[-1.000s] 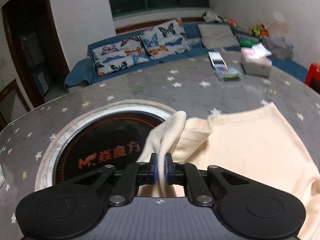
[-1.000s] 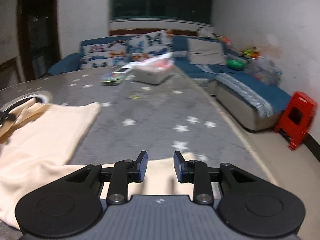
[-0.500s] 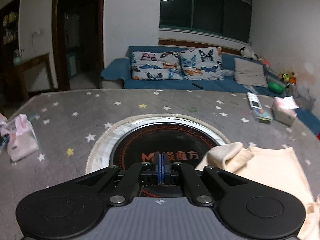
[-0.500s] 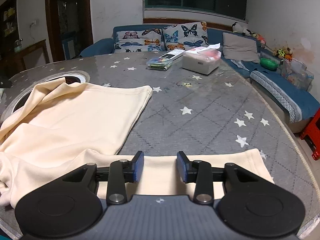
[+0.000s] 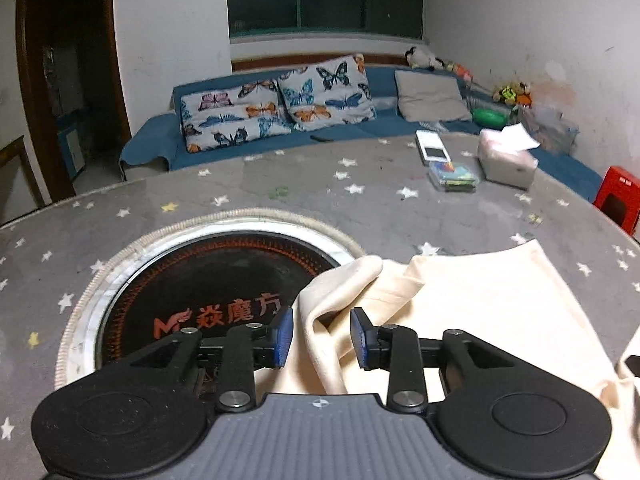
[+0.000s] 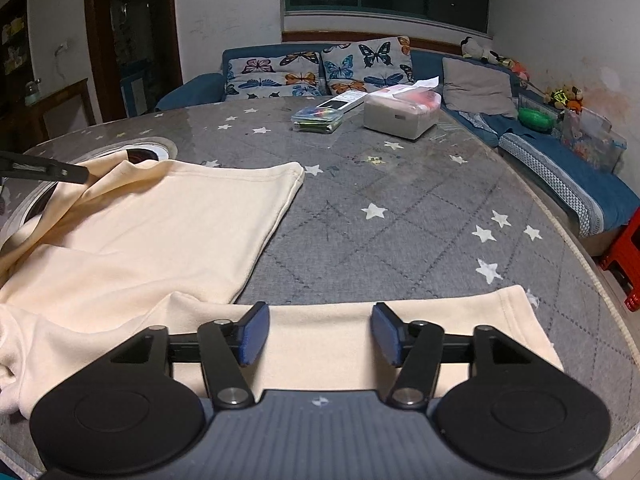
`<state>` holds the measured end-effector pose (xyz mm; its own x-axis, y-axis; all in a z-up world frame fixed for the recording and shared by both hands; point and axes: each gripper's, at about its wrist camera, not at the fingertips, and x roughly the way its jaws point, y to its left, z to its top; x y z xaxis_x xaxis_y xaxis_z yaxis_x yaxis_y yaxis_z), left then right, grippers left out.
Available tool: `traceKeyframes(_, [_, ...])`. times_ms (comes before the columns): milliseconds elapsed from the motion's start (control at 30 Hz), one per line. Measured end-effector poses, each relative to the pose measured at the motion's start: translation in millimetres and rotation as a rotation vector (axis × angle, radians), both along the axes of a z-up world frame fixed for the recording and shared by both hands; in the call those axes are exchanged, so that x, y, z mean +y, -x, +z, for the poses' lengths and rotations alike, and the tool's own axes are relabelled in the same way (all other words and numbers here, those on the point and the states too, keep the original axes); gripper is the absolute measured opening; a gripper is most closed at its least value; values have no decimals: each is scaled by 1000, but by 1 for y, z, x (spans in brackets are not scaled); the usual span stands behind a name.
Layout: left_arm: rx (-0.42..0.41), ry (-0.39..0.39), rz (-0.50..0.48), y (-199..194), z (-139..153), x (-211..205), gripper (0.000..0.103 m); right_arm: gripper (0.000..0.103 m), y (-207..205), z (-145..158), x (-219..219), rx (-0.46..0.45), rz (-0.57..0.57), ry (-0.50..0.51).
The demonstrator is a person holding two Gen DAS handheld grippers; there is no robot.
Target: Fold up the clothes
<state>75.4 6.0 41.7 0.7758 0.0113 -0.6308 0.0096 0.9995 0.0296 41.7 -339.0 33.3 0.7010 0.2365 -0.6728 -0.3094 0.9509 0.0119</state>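
A cream garment [image 6: 160,232] lies spread on the grey star-patterned table [image 6: 400,208]. In the left wrist view the cream garment [image 5: 480,308] shows a raised fold by the round black inset [image 5: 208,296]. My left gripper [image 5: 321,336] is open, its jaws on either side of that fold. My right gripper [image 6: 320,334] is open and low over the garment's near part, a flat band of cloth. The left gripper's dark finger [image 6: 44,170] shows at the far left of the right wrist view, at the garment's far corner.
A tissue box [image 6: 402,114], a clear box of coloured items [image 6: 318,118] and a white remote [image 6: 344,100] lie at the table's far side. A blue sofa with butterfly cushions [image 5: 280,108] stands behind. A red stool [image 6: 624,260] stands right of the table.
My left gripper was shut on the garment's fold a second ago, then shut and lifted away; now it is open and back around the fold. My right gripper has opened wider.
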Motion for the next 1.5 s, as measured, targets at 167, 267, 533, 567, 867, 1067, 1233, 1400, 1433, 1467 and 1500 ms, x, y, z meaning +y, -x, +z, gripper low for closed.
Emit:
traceKeyframes(167, [-55, 35, 51, 15, 8, 24, 3, 68, 0, -2, -2, -1, -7, -7])
traceKeyframes(267, [-111, 45, 113, 35, 21, 44, 3, 69, -1, -2, -2, -2, -4, -4])
traceKeyframes(533, [-187, 77, 348, 112, 38, 107, 3, 70, 0, -1, 0, -5, 7, 11])
traceKeyframes(567, [-187, 79, 376, 121, 37, 113, 3, 70, 0, 0, 0, -5, 10, 14])
traceKeyframes(867, [-90, 60, 538, 166, 4, 154, 3, 70, 16, 23, 27, -41, 194, 36])
traceKeyframes(1067, [-63, 29, 548, 170, -2, 156, 4, 67, 45, 37, 63, -10, 471, 19])
traceKeyframes(1233, [-52, 33, 554, 170, -7, 158, 4, 57, 75, 35, 94, 57, 696, 20])
traceKeyframes(1400, [-42, 31, 552, 171, -10, 157, 4, 47, 100, 24, 120, 98, 831, 64])
traceKeyframes(1433, [-42, 30, 553, 172, -10, 157, 4, 39, 103, 20, 123, 93, 830, 90])
traceKeyframes(1467, [-43, 29, 554, 173, -11, 157, 4, 33, 105, 17, 126, 87, 828, 117])
traceKeyframes(1500, [-43, 28, 555, 173, -11, 157, 4, 32, 105, 16, 126, 85, 824, 124])
